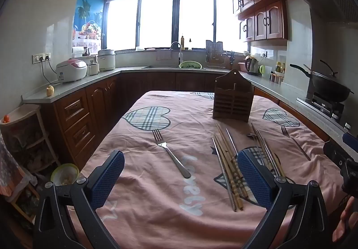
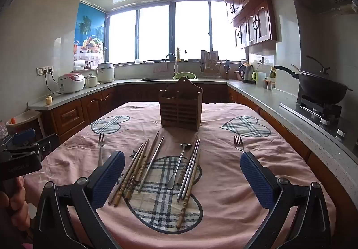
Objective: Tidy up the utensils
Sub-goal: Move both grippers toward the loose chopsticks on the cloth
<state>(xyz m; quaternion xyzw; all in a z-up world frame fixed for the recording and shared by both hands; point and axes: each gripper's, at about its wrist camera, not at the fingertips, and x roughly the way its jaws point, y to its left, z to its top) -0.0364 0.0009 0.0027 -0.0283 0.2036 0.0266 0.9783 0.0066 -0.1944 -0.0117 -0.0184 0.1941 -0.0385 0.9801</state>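
A brown wooden utensil holder stands upright at the far middle of the table. Wooden and metal chopsticks lie in a loose bundle on the pink cloth. A second bundle of chopsticks lies beside a metal spoon. One fork lies on the left, another fork on the right. My left gripper is open and empty above the left fork. My right gripper is open and empty above the chopsticks and spoon.
The table carries a pink cloth with plaid hearts. Kitchen counters surround it: rice cookers at left, a sink at the back, a wok on the stove at right. A shelf stands at the left.
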